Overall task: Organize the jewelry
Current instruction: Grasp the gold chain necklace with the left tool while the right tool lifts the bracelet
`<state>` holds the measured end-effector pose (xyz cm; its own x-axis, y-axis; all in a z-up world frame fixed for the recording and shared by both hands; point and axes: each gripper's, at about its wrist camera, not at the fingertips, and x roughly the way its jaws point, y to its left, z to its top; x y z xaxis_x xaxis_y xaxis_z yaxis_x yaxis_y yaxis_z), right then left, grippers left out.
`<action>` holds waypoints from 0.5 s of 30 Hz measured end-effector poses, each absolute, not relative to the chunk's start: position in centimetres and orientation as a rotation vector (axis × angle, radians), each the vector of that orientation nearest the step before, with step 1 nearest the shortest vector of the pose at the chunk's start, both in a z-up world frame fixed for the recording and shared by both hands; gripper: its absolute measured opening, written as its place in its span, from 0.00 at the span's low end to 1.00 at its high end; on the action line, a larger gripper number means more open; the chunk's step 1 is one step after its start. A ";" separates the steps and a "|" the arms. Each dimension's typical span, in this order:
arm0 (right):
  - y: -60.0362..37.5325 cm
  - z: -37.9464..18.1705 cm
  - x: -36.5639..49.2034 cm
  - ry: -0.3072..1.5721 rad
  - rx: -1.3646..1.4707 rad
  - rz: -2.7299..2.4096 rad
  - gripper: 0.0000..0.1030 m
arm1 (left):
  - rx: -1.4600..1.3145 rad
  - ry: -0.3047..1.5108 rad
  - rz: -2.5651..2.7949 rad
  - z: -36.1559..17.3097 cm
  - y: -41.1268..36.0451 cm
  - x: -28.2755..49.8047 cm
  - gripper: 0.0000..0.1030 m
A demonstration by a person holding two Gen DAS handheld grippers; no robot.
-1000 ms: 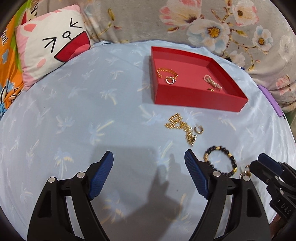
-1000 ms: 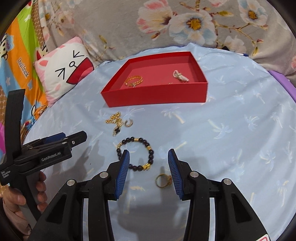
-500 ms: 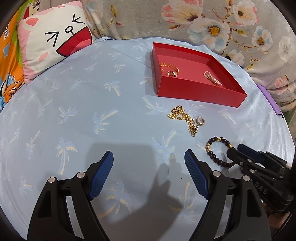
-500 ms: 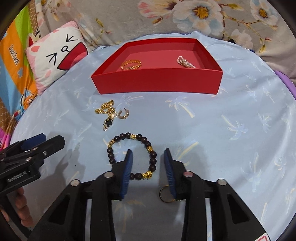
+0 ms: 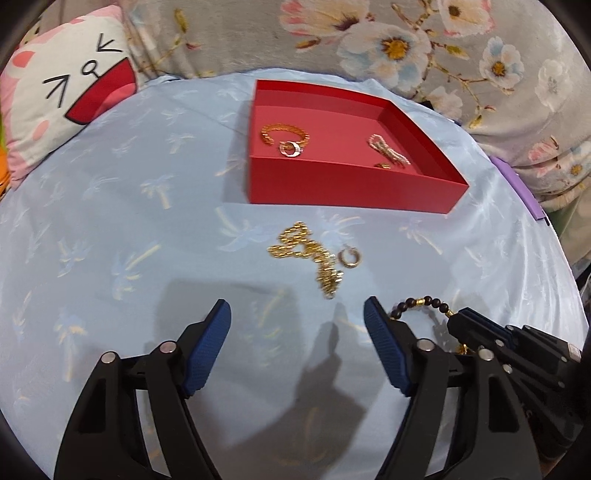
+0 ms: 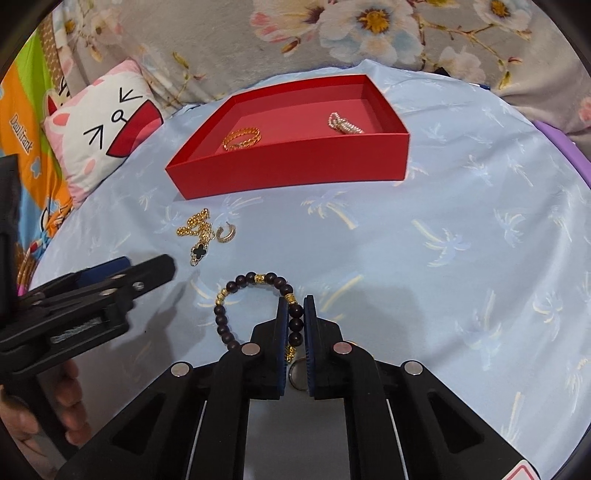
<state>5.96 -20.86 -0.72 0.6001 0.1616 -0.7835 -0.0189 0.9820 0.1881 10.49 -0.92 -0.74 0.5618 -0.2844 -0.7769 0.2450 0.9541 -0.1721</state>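
Observation:
A red tray (image 6: 295, 173) (image 5: 351, 184) at the back holds a gold bangle (image 6: 242, 138), a pearl piece (image 6: 345, 124) and a ring (image 5: 290, 148). On the blue cloth lie a gold chain with a black clover (image 6: 197, 236) (image 5: 306, 254) and a small hoop earring (image 6: 226, 234) (image 5: 350, 256). My right gripper (image 6: 295, 304) is shut on the right side of a dark bead bracelet (image 6: 255, 280), also in the left wrist view (image 5: 421, 304). A gold ring (image 6: 297, 373) lies under its fingers. My left gripper (image 5: 297, 310) is open and empty, just short of the chain.
A cat-face pillow (image 6: 99, 136) (image 5: 62, 96) lies at the back left. Floral fabric (image 6: 369, 33) runs behind the tray. A purple edge (image 6: 561, 144) shows at the right. The left gripper shows at the left of the right wrist view (image 6: 122, 277).
My right gripper has closed on the bead bracelet. The left gripper has moved forward toward the gold chain and stays open.

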 end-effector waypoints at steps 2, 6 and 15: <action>-21.3 -0.4 5.8 0.918 0.184 0.105 0.07 | -0.036 0.928 -0.325 -1.1 -1.9 11.1 0.63; -22.0 0.1 5.6 0.907 0.200 0.102 0.07 | -0.022 0.940 -0.331 -1.8 -3.1 12.2 0.49; -22.7 0.3 5.6 0.898 0.220 0.104 0.07 | 0.009 0.931 -0.354 -2.0 -3.8 12.4 0.14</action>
